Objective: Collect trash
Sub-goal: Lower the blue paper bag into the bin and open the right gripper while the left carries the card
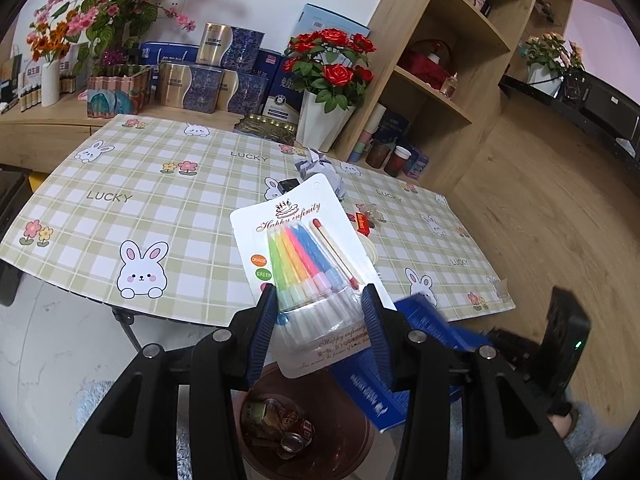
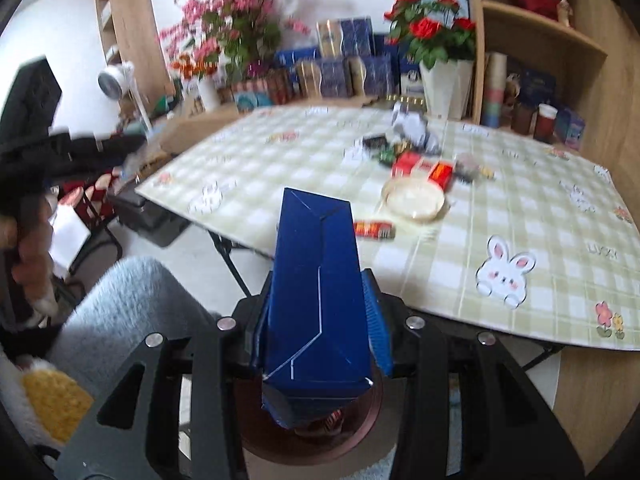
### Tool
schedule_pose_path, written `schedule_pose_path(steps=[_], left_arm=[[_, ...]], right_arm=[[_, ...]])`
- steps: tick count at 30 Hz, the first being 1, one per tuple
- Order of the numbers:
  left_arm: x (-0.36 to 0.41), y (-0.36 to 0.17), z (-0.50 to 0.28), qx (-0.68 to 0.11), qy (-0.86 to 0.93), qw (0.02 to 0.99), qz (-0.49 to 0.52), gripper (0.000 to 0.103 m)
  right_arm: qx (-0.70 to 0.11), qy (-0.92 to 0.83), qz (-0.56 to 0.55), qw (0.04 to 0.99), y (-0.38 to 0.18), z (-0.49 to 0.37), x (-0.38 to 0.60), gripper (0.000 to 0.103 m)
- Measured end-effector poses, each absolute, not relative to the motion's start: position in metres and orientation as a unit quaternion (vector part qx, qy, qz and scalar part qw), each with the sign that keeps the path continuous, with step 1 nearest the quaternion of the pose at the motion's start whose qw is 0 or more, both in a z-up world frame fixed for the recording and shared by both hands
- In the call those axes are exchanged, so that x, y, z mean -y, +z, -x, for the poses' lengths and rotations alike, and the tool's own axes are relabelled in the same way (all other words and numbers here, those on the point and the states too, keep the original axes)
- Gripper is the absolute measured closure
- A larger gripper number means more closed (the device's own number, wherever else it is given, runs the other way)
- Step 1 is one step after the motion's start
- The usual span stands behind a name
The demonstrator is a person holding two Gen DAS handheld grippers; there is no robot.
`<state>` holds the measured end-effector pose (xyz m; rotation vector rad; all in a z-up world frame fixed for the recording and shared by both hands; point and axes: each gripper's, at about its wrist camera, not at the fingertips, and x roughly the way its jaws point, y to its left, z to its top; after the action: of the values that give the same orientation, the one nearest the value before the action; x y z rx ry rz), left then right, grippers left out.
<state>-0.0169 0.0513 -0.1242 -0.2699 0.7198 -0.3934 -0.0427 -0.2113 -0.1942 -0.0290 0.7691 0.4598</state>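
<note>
Two items of trash held, one per gripper.

Item 1: candle blister pack [image 1: 306, 264], clamped between the jaws of the left gripper [image 1: 322, 312] at its lower end. White backing card printed "Happy infinity" in script under a small cake emblem; same script repeated lower down, with fine print too small to read. Round colour tags at the card's left edge reading "ORANGE" and "GREEN". Contents: five twisted candles, green, yellow, orange, pink and blue, on pale holders, plus one long match with a red head. Upper part of the card reaching forward of the jaws over the table edge.

Item 2: dark blue carton [image 2: 318, 300], long and narrow, thin white fold lines on its face, clamped between the jaws of the right gripper [image 2: 320, 320], standing up ahead of them. Seen from the left wrist just right of the left jaws, with white lettering, blurred and unreadable.

Below both sets of jaws: round brown waste bin [image 1: 352, 432], holding a crushed drink can [image 1: 294, 438] and wrappers.

Ahead of the jaws: folding table under a green checked cloth [image 1: 132, 184], rabbits and flowers printed on it, word "LUCKY" repeated. On it: crumpled paper [image 1: 320, 164], red packets [image 2: 424, 170], shallow round lid [image 2: 414, 198], small wrappers.
</note>
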Motion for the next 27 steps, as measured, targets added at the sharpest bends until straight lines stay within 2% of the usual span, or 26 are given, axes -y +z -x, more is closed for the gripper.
schedule_pose_path(steps=[11, 20, 22, 23, 24, 26, 27], left_arm=[[-0.053, -0.156, 0.005, -0.381, -0.188, 0.894, 0.146, 0.06], [-0.051, -0.164, -0.001, -0.388, -0.192, 0.889, 0.149, 0.06], [-0.05, -0.165, -0.001, -0.39, -0.196, 0.887, 0.15, 0.06], [-0.048, -0.165, -0.001, -0.391, -0.196, 0.887, 0.15, 0.06], [-0.048, -0.166, -0.001, -0.391, -0.197, 0.886, 0.149, 0.06], [-0.047, -0.166, -0.001, -0.392, -0.198, 0.886, 0.147, 0.06], [-0.047, -0.166, -0.001, -0.392, -0.198, 0.886, 0.147, 0.06]], right_arm=[[-0.441, 0.213, 0.046, 0.871, -0.243, 0.029, 0.194, 0.06], [-0.446, 0.202, 0.05, 0.871, -0.249, 0.023, 0.193, 0.059], [-0.432, 0.222, 0.017, 0.874, -0.243, 0.025, 0.197, 0.042], [-0.424, 0.226, 0.009, 0.877, -0.24, 0.026, 0.198, 0.027], [-0.412, 0.228, 0.003, 0.882, -0.235, 0.027, 0.198, 0.021], [-0.395, 0.233, -0.004, 0.888, -0.225, 0.027, 0.199, 0.016], [-0.389, 0.229, -0.009, 0.892, -0.221, 0.027, 0.2, 0.01]])
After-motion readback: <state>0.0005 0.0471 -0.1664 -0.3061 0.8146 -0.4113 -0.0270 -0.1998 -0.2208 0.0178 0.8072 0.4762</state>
